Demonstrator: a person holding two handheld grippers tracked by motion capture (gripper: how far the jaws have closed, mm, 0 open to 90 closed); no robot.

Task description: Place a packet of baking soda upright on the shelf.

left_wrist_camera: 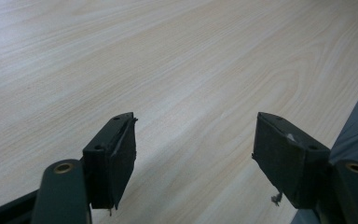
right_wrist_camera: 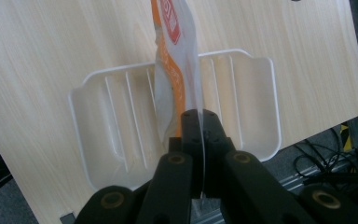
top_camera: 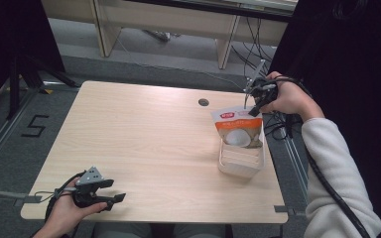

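Grey floor surrounds a light wooden worktop [top_camera: 144, 144], and behind it stand pale furniture legs with some black cables on the ground. On the floor at the left a black figure 5 [top_camera: 34, 126] is marked. A small round hole [top_camera: 203, 102] sits in the worktop near its far edge.

At the right side of the worktop, close to its edge, stands a white ribbed tray [top_camera: 240, 161]. An orange and white pouch [top_camera: 237, 128] stands upright in this tray, at its far end. The right hand-held gripper [top_camera: 253, 100] comes from above and behind, and its jaws are closed on the top edge of the pouch. In the right gripper view the two black jaws meet around the clear sealed edge of the pouch [right_wrist_camera: 177, 79], and the pouch hangs below them over the middle of the tray [right_wrist_camera: 256, 116]. The person's right hand [top_camera: 290, 99] holds this gripper, with a white sleeve [top_camera: 335, 178] behind it.

The left hand-held gripper [top_camera: 111, 191] is at the near left corner of the worktop, well apart from the tray. Its jaws stand open with nothing between them; in the left gripper view I see bare wood [left_wrist_camera: 177, 70] between the two black pads [left_wrist_camera: 116, 158].
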